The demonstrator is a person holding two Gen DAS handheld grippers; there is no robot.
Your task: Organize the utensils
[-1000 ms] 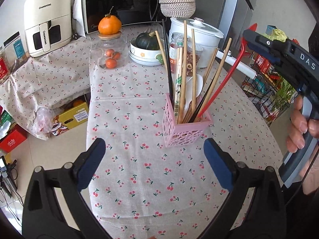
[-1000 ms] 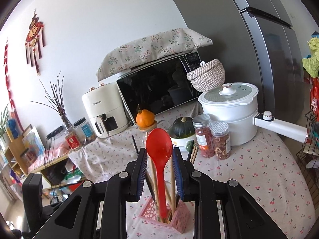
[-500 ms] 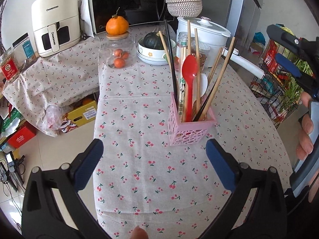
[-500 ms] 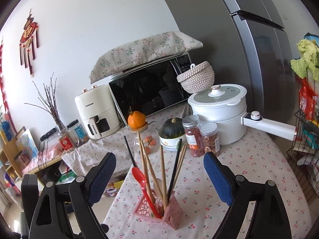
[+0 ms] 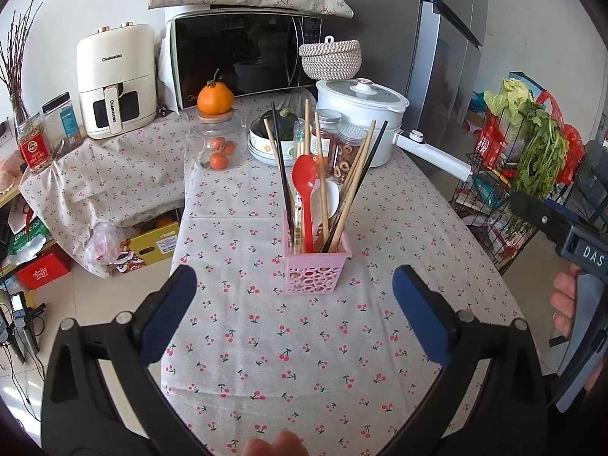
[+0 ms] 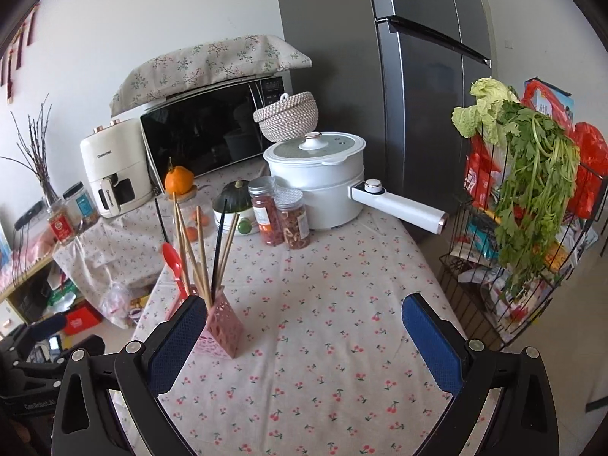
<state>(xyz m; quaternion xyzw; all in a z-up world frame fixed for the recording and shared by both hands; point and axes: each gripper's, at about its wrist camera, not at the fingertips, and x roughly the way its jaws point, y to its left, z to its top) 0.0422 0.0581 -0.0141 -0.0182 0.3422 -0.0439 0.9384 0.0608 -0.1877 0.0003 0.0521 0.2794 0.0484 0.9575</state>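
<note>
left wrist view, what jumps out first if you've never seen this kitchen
The pink utensil holder stands mid-table on the cherry-print tablecloth, bristling with chopsticks and a bright red spoon. Behind it, near the microwave, an orange sits on a glass jar. At the right edge of the picture, leafy greens spill from a wire rack.

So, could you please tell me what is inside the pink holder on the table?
The pink holder holds a red spoon, a white spoon, wooden chopsticks and black chopsticks. Their lower ends are hidden by its walls.
</note>
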